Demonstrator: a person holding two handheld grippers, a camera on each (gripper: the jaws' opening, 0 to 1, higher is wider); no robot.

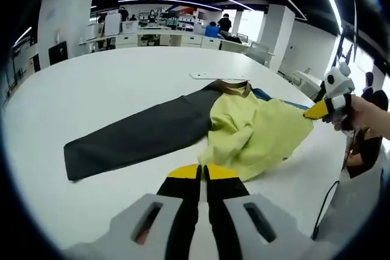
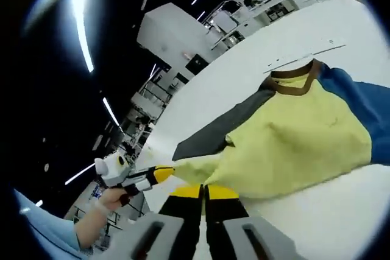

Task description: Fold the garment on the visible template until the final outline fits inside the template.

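Note:
A garment lies on the white table [image 1: 109, 83]: yellow body [image 1: 256, 132], dark grey sleeve [image 1: 140, 135], brown collar [image 1: 234, 88], blue sleeve [image 2: 359, 98]. My left gripper [image 1: 203, 172] is shut at the near yellow hem. From the right gripper view it [image 2: 159, 175] pinches a hem corner that is pulled to a point. My right gripper [image 2: 204, 192] is shut at the hem as well. The left gripper view has it [image 1: 317, 111] at the right, nipping the other stretched corner. The yellow body [image 2: 292, 144] is lifted and bunched between them. Thin template marks [image 1: 219, 77] lie beyond the collar.
A hand [image 1: 368, 117] holds the right gripper, and another hand [image 2: 109, 199] holds the left one. Office desks [image 1: 152, 38], pillars and several people stand beyond the table's far edge. Bare tabletop stretches left of the grey sleeve.

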